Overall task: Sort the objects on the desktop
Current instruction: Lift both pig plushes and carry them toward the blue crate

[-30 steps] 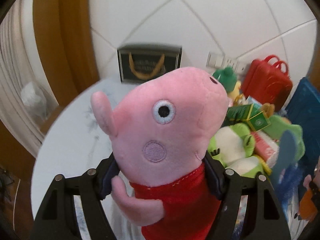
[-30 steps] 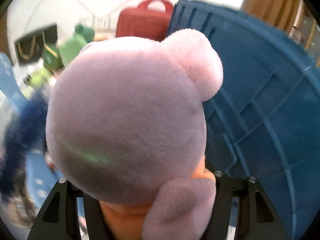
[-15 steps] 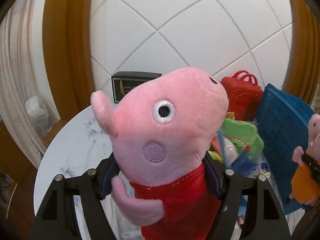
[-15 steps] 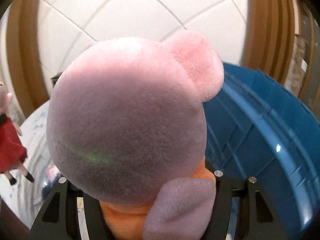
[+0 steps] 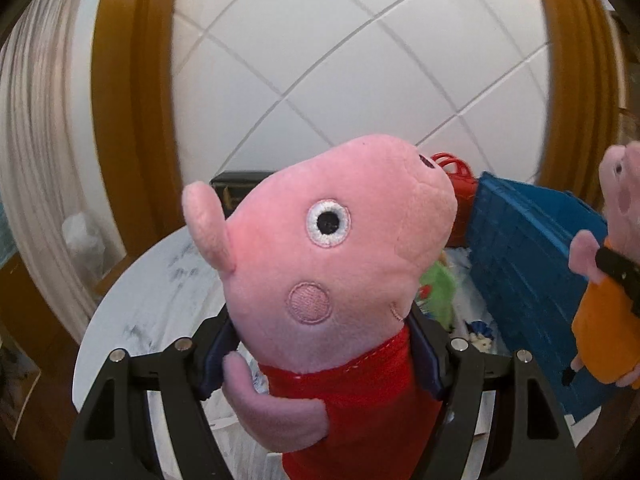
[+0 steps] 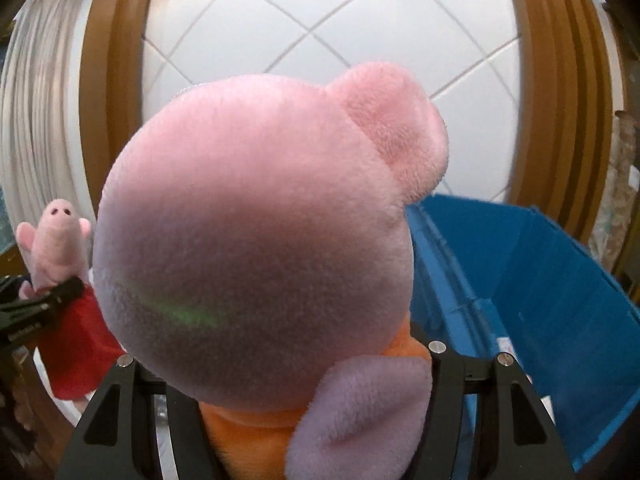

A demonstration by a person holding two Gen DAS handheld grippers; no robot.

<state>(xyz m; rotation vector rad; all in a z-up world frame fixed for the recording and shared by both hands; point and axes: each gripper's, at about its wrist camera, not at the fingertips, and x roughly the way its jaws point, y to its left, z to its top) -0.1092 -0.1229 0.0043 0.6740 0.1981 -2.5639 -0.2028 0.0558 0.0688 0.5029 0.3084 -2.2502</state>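
Two pig toys lifted clear of the table (image 5: 152, 304) | left gripper (image 5: 320, 360) pinches red-dressed pig (image 5: 340, 256) | right gripper (image 6: 288, 364) pinches orange-dressed pig (image 6: 256, 240) | blue bin (image 6: 540, 300) now near: drop likely next.

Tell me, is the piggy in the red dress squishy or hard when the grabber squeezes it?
Probably squishy: the pig in the red dress looks like fuzzy stuffed cloth, and the left gripper presses into its neck. It is likely light for its size. Its big head might flop, though here it stands upright.
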